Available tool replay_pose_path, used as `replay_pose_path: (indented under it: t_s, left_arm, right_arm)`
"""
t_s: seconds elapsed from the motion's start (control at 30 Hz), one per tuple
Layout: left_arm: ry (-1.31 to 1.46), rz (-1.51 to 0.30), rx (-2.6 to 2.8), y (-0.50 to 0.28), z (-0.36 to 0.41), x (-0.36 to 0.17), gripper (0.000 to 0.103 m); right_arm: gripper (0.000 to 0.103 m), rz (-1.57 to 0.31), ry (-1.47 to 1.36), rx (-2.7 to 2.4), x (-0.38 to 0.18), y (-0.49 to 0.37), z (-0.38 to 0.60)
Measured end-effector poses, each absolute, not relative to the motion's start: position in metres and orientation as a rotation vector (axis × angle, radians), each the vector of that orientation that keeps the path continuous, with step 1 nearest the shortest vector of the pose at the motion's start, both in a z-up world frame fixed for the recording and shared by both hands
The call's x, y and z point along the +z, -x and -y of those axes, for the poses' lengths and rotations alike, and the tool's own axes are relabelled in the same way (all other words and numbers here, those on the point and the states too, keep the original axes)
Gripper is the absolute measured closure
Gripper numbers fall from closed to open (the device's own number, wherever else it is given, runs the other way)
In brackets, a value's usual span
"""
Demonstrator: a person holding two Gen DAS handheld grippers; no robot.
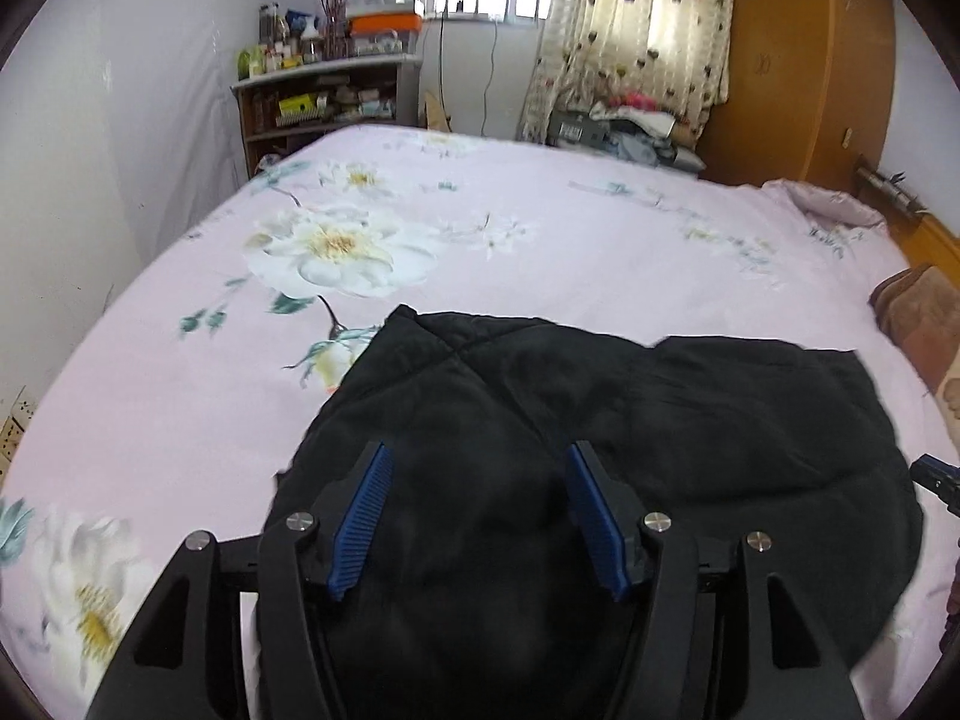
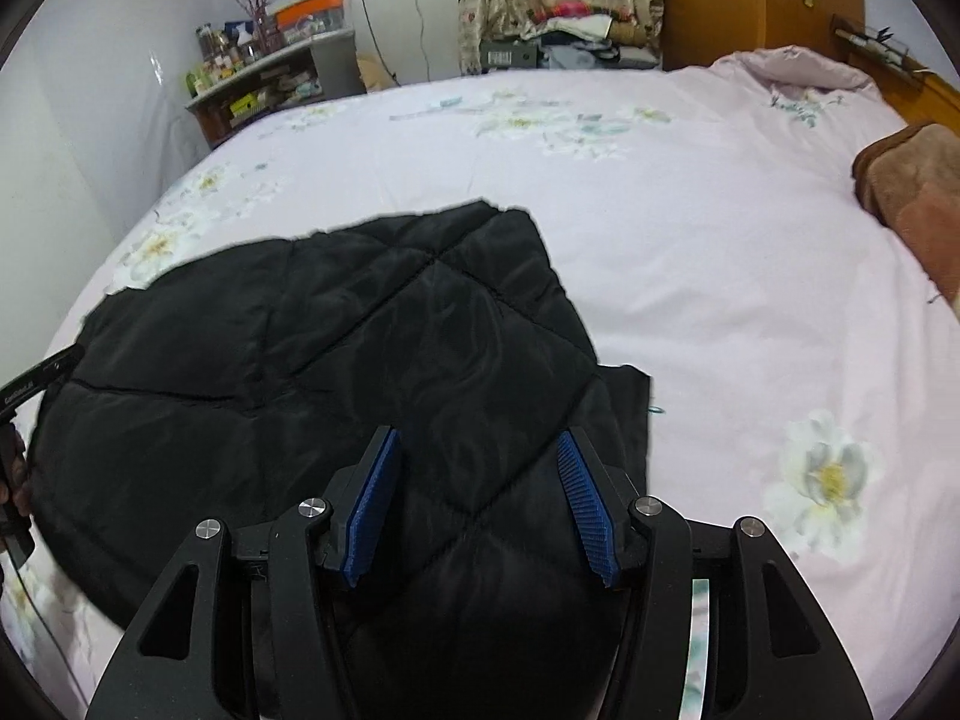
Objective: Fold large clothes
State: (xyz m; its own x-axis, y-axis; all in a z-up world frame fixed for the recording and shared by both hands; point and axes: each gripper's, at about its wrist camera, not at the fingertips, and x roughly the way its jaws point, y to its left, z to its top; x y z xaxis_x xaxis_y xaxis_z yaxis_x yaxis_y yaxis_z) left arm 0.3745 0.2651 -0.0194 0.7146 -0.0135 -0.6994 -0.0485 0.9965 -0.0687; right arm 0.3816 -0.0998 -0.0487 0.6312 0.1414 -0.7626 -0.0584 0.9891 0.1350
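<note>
A black quilted jacket (image 1: pixel 690 420) (image 2: pixel 300 348) lies folded on the near part of a bed, its far edge straight and its near side rounded. My left gripper (image 1: pixel 478 450) hovers over its left part, blue pads (image 1: pixel 363 516) apart, the cloth showing below and between them without being pinched. My right gripper (image 2: pixel 478 432) stands open over the jacket's right part in the same way, near its right edge. Each view catches a piece of the other gripper at the frame's edge: the right one (image 1: pixel 936 477) and the left one (image 2: pixel 42 378).
The bed's pale pink sheet (image 1: pixel 540 252) (image 2: pixel 720 270), printed with flowers, stretches far beyond the jacket. A brown folded blanket (image 1: pixel 918 312) (image 2: pixel 912 180) lies at the right edge. Behind stand a cluttered shelf (image 1: pixel 324 102), a heap of clothes (image 1: pixel 630 120) and a wooden wardrobe (image 1: pixel 810 60).
</note>
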Motion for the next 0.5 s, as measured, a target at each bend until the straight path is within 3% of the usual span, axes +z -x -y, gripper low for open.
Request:
replay_pose_path:
  t_s: [0.5]
  left_arm:
    - [0.099,-0.738,-0.003,-0.187,-0.244,0.034,0.032]
  right_arm:
    - [0.048,-0.779,-0.124,0.104,0.019,-0.216,0.087]
